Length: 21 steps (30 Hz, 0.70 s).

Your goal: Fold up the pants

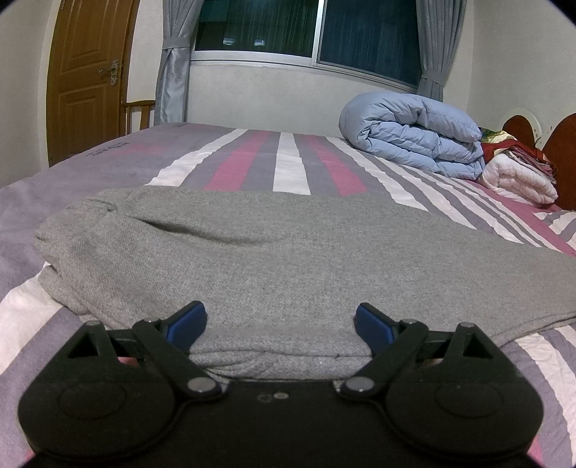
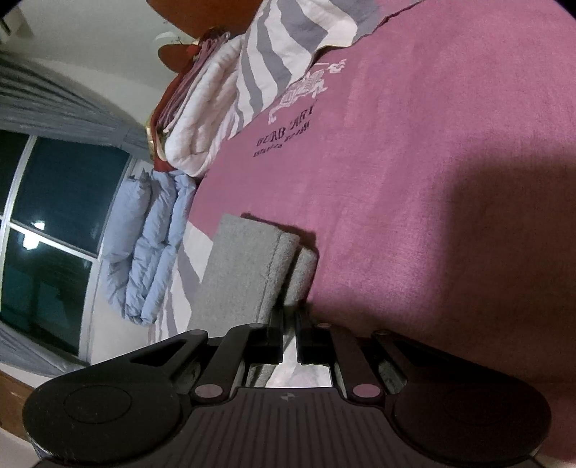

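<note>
So my left claw (image 1: 280,320) sits wide open around the near edge of the grey knit pants (image 1: 288,252), lying half-folded on the striped pink-and-grey bed sheet (image 1: 288,162). My right claw (image 2: 288,324) is pinched tight on the cuff end, probably to carry it over.

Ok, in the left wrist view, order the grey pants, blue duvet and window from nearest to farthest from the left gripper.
1. Grey pants, right at the left gripper, between its open fingers.
2. Blue duvet, rolled up, farther back on the right.
3. Window, on the far wall.
</note>
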Each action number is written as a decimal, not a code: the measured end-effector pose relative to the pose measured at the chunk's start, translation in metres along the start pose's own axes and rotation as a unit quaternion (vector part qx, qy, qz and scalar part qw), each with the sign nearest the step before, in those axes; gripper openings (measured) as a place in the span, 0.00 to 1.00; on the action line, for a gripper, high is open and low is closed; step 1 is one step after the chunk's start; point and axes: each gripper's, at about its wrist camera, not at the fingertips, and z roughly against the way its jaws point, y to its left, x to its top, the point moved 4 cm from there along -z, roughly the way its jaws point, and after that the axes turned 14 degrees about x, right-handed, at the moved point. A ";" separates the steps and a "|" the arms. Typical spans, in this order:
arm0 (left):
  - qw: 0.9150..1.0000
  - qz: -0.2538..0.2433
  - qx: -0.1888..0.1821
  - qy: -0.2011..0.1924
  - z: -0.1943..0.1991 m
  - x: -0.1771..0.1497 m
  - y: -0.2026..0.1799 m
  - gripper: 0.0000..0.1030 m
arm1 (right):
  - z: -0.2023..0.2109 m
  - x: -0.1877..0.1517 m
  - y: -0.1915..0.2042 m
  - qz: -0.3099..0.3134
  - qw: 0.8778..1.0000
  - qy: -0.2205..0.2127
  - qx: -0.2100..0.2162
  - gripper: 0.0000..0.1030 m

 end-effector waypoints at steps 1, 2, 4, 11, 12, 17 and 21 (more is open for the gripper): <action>1.000 0.000 0.000 0.000 0.000 0.000 0.000 0.82 | -0.001 0.001 0.000 -0.003 1.000 0.000 0.000 0.09; 1.000 0.000 0.000 0.000 0.000 0.000 0.000 0.82 | -0.003 0.003 -0.001 -0.010 1.000 0.000 0.003 0.09; 1.000 -0.001 0.000 0.000 0.000 0.000 -0.001 0.82 | -0.009 0.007 -0.001 -0.014 1.000 0.004 0.005 0.10; 1.000 -0.003 0.000 -0.001 0.001 0.000 -0.001 0.82 | 0.000 0.012 0.039 0.139 0.990 -0.018 -0.003 0.05; 1.000 -0.002 -0.001 0.000 0.000 0.000 -0.001 0.82 | 0.001 0.011 0.035 0.143 0.989 -0.023 -0.012 0.05; 1.000 0.001 -0.005 0.001 -0.001 0.001 0.001 0.82 | 0.000 0.014 -0.001 0.053 0.998 -0.022 -0.008 0.11; 1.000 0.008 -0.012 0.001 -0.003 0.001 0.003 0.83 | 0.036 0.019 0.006 0.047 0.996 -0.075 0.002 0.43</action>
